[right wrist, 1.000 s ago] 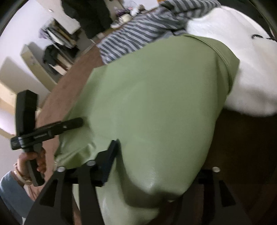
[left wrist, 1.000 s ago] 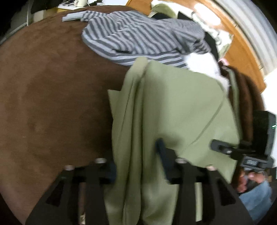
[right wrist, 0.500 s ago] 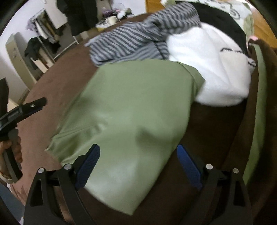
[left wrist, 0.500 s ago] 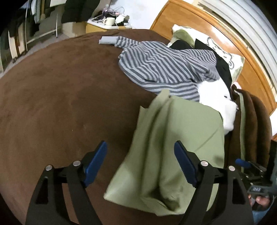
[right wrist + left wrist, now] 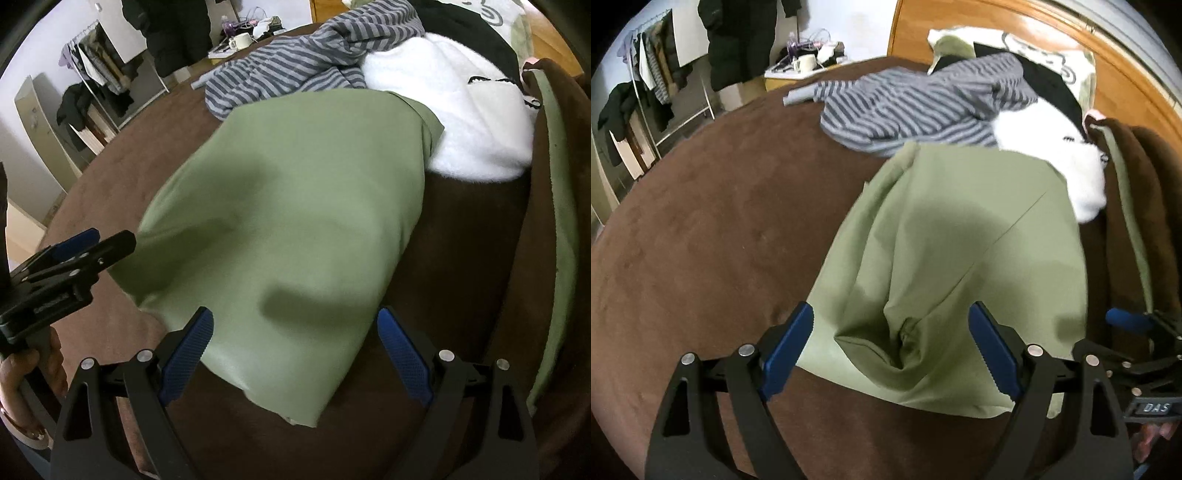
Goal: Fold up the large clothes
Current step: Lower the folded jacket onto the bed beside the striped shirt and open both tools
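Both sets of fingers are hanging spread apart and empty over the folded green garment point(image 5: 960, 236) near the bed's point(image 5: 701, 221) foot edge.

The left gripper point(image 5: 892, 343) and right gripper point(image 5: 295, 343) are holding nothing, probably leaving the fold to settle; a puckered corner is bunching at the near edge. Toward the headboard, a striped top point(image 5: 905, 107) and white fleece point(image 5: 461, 110) are overlapping the garment's far edge, hiding it.

Both views close above green garment point(image 5: 960, 240)
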Available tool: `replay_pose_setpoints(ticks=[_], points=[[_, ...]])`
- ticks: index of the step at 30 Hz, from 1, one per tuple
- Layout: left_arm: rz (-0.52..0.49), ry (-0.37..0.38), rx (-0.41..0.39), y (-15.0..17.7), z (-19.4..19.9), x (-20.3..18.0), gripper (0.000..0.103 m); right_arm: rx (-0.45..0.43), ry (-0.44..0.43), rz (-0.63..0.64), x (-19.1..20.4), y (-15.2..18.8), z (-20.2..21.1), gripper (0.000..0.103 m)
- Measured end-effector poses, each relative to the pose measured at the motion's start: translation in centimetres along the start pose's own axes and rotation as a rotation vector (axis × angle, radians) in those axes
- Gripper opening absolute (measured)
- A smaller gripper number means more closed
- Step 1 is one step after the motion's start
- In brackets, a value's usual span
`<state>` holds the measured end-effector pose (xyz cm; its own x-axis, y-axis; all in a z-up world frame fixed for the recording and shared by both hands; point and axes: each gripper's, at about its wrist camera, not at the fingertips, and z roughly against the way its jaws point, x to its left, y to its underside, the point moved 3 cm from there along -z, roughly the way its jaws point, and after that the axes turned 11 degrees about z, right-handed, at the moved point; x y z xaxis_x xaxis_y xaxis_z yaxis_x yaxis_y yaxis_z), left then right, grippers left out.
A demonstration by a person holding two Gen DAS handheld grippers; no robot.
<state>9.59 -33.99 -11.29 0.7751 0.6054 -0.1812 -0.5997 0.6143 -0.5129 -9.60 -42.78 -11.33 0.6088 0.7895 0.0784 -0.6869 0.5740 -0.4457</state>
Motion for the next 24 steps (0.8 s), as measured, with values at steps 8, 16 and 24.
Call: replay_pose_setpoints(ticks=[8,16,24], points=[[0.057,-0.014,0.095,0.9,-4.4,3.5,0.088,0.094,0.04,0.038,0.1,1.9,-3.3,0.09],[0.035,0.001,0.132,0.8,-6.9,4.7,0.096,0.113,0.04,0.058,0.1,2.4,-4.0,0.09],[0.055,0.003,0.129,1.3,-6.8,4.6,0.097,0.122,0.056,0.055,-0.1,2.1,-4.2,0.096]])
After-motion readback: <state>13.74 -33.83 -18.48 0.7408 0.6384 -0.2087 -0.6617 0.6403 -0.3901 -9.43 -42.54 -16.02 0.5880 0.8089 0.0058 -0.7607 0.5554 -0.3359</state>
